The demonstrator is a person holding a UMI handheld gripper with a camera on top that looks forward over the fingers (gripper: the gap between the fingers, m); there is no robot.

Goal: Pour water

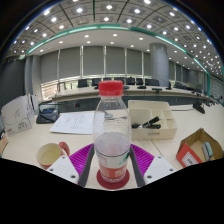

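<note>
A clear plastic bottle (112, 130) with a red cap and a red-and-white label stands upright between my fingers. Under its base shows a red round disc (113, 181). My gripper (112, 150) is shut on the bottle, with the magenta pads (82, 157) pressing its sides at label height. Just left of the fingers, a beige cup (48, 154) rests on the white table (170, 150).
Beyond the bottle are papers (75, 122) and an open cardboard box (152, 120) holding black items. An orange carton (200, 148) lies to the right. At the far left are a black phone (47, 115) and a white packet (17, 115). Desks and chairs fill the room behind.
</note>
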